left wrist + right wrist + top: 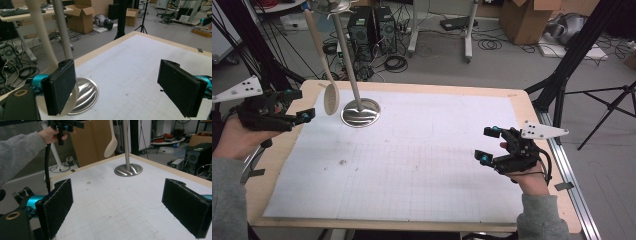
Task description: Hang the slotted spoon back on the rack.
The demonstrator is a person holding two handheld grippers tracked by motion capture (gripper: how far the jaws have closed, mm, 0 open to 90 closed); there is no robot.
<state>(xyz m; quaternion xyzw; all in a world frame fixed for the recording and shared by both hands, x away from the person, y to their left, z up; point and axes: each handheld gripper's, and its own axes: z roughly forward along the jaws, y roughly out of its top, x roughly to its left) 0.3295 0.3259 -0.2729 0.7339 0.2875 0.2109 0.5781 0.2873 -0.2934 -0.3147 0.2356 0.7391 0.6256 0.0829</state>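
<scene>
1. At the far left of the high view, a person's left hand in a grey sleeve held the left gripper [301, 106] just off the table's left edge, its jaws spread wide with nothing between them.
2. Just to the right of that gripper, a pale wooden spoon [331, 99] hung bowl-down above the table's far left corner, its long handle rising out of the top of the high view.
3. In the left gripper view, the spoon's bowl [72, 98] sat partly behind the left-hand jaw rather than between the two jaws; I could not tell whether it touched that jaw.
4. Beside the spoon stood a metal stand: a round, shiny base [360, 112] resting on the table, with a slim upright pole [346, 55] leaning up and to the left in the high view.
5. The spoon's bowl hung just to the left of that base, close to it but apart from it.
6. A large white gridded mat [412, 165] covered most of the light wooden table [532, 112].
7. At the right, near the table's right edge, the person's right hand held the right gripper [488, 146], its jaws also spread wide and empty, pointing left across the mat.
8. In the right gripper view, spoon and stand showed far off, well apart from its jaws.
</scene>
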